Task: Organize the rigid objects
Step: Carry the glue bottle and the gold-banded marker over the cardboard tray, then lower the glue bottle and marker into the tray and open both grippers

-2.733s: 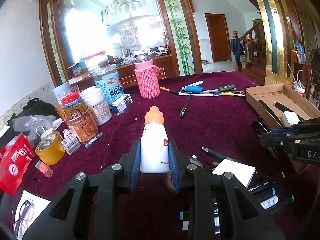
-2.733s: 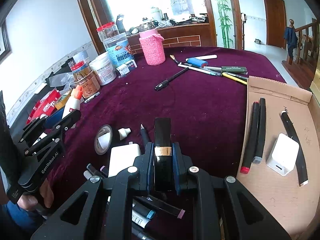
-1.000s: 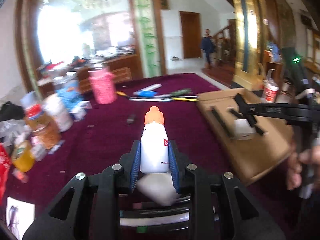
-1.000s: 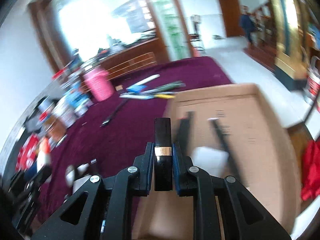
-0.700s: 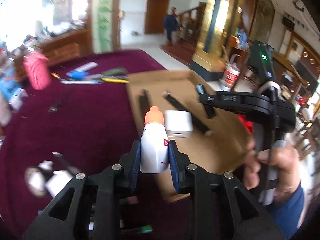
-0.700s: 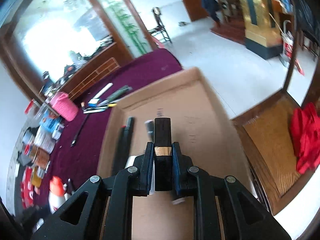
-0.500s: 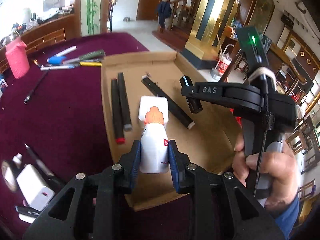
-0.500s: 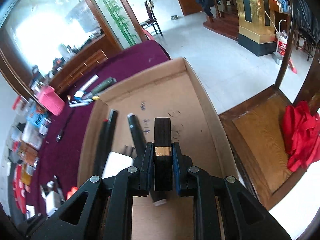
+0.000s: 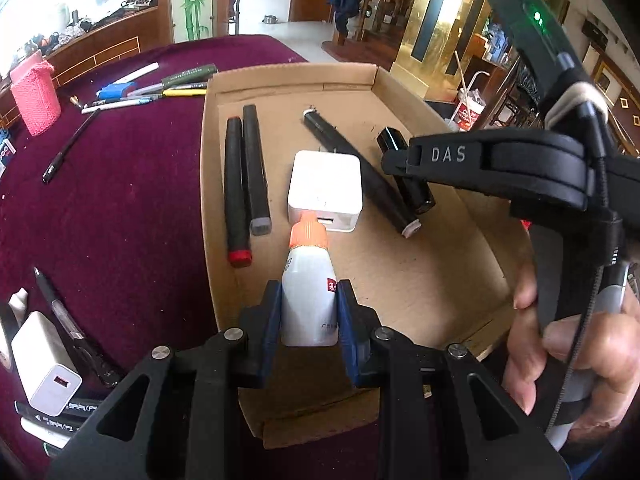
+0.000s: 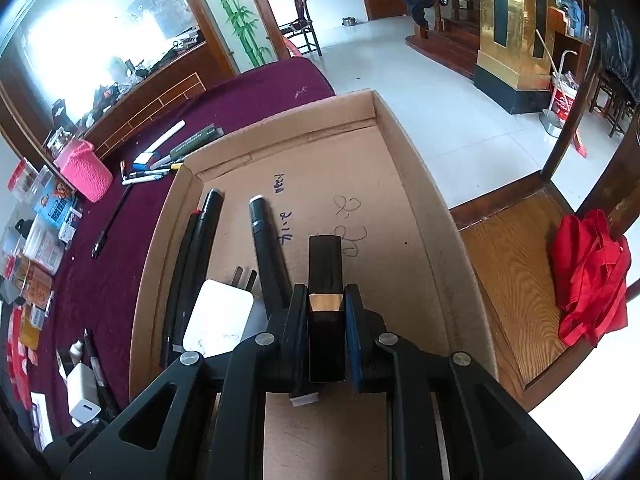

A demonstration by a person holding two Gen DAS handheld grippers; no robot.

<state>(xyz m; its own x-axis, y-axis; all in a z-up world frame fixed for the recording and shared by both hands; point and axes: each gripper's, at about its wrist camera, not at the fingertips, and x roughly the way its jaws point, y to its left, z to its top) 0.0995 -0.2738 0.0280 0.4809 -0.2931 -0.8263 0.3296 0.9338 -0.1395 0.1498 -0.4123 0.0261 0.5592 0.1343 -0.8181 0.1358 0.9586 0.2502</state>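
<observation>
**A:** Where are you w/ the sorting?

**B:** Partway. The cardboard tray (image 9: 420,288) already holds two black markers (image 9: 244,176) along its left side, a white charger (image 9: 326,184) in the middle and a long black pen (image 9: 360,176) just right of it. Your left gripper (image 9: 310,312) is pinching the white glue bottle (image 9: 308,296), orange cap pointing at the charger, over the tray's near part. Your right gripper (image 10: 326,332) is pinching the black tube w/ gold band (image 10: 325,280), over the tray's right half, right of the pen.

**A:** So both are basically at the drop?

**B:** Looks so, but neither is released yet. Can't tell if either item touches the tray floor. The free spots seem to be the near strip for the bottle and the right side for the tube.

**A:** And after that?

**B:** Plenty left on the purple cloth (image 9: 120,200): a 2nd white charger (image 9: 44,368) and pens at near left, a black pen (image 9: 68,146) mid-left, a bunch of pens (image 9: 160,84) at far left beside the pink knitted holder (image 9: 34,96). I'd call it under halfway.
</observation>
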